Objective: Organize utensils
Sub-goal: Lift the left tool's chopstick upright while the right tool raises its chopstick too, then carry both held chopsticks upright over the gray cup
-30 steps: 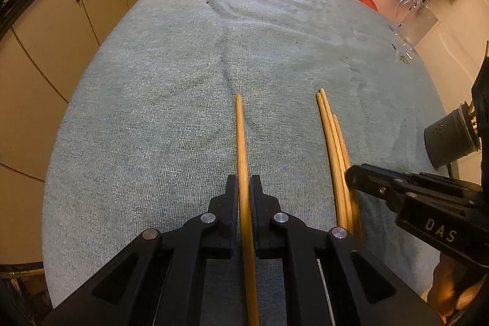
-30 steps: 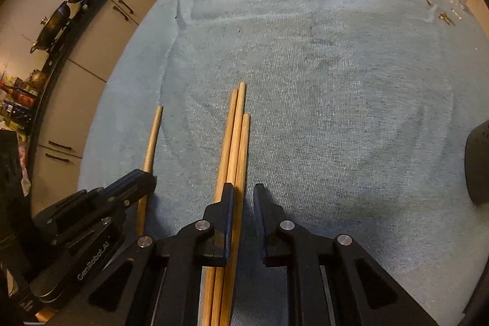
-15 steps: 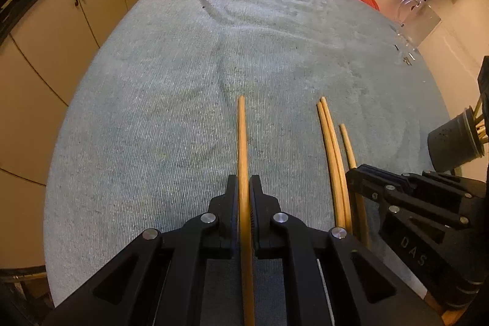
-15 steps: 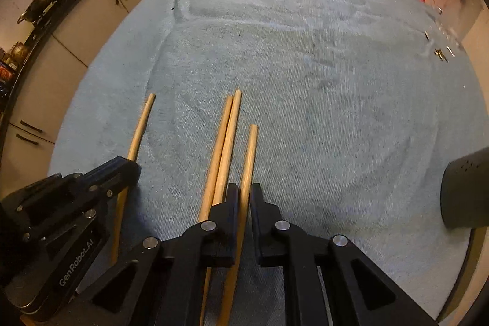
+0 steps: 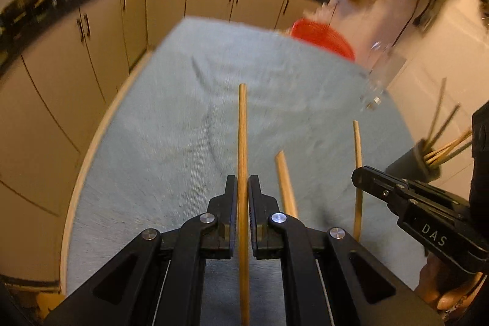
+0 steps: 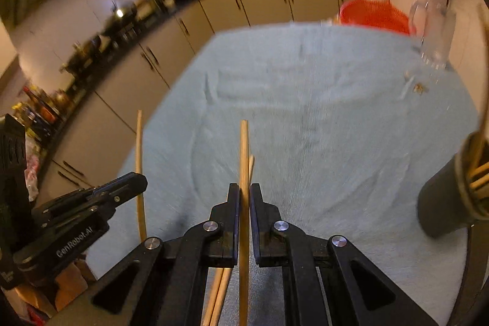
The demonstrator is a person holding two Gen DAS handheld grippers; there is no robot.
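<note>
My left gripper (image 5: 243, 182) is shut on one wooden chopstick (image 5: 242, 136), held up off the blue-grey cloth (image 5: 171, 124). My right gripper (image 6: 243, 188) is shut on another chopstick (image 6: 243, 152), also raised. Each gripper shows in the other's view: the right gripper (image 5: 356, 174) at the right, the left gripper (image 6: 139, 177) at the left. Two more chopsticks (image 5: 284, 182) lie together on the cloth between them, partly hidden under my right gripper as chopsticks (image 6: 218, 289). A dark utensil holder (image 6: 443, 203) with several sticks in it stands at the right edge of the cloth.
A red basket (image 5: 324, 35) sits past the far right corner of the cloth, with a clear glass jug (image 5: 385, 63) beside it. Small bits lie near the jug (image 6: 420, 87). Beige cabinets (image 5: 91, 51) run along the left and back. A hand holds the right gripper (image 5: 443, 289).
Both grippers have risen and tilted up, each lifting one chopstick off the cloth. The right gripper closed on its stick. Two chopsticks stayed on the cloth.
</note>
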